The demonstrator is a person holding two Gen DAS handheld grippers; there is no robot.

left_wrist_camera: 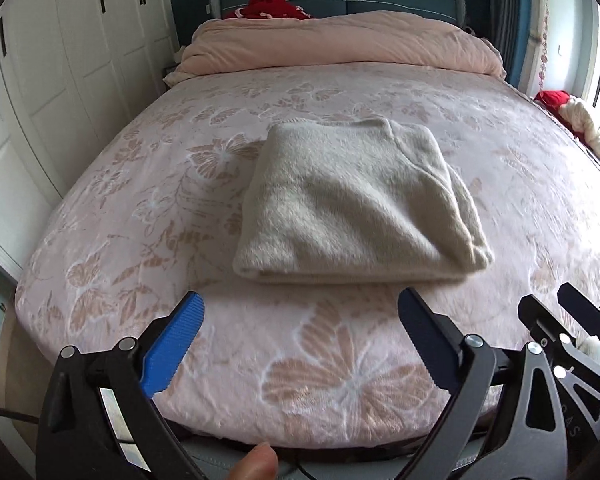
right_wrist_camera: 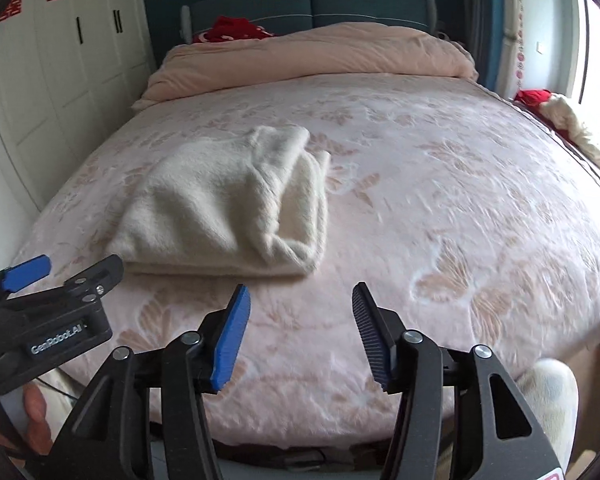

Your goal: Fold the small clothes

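Observation:
A cream fuzzy garment (left_wrist_camera: 356, 204) lies folded into a thick rectangle on the pink floral bed (left_wrist_camera: 140, 208); it also shows in the right wrist view (right_wrist_camera: 228, 204). My left gripper (left_wrist_camera: 300, 312) is open and empty, hovering just short of the garment's near edge. My right gripper (right_wrist_camera: 300, 304) is open and empty, near the bed's front edge, to the right of the garment's near corner. The left gripper also shows at the left of the right wrist view (right_wrist_camera: 68, 268). The right gripper shows at the right of the left wrist view (left_wrist_camera: 548, 308).
A pink duvet (left_wrist_camera: 340, 44) is bunched at the head of the bed with a red item (left_wrist_camera: 272, 6) behind it. White wardrobes (left_wrist_camera: 60, 60) stand on the left. Red and cream clothes (left_wrist_camera: 572, 112) lie at the bed's right edge.

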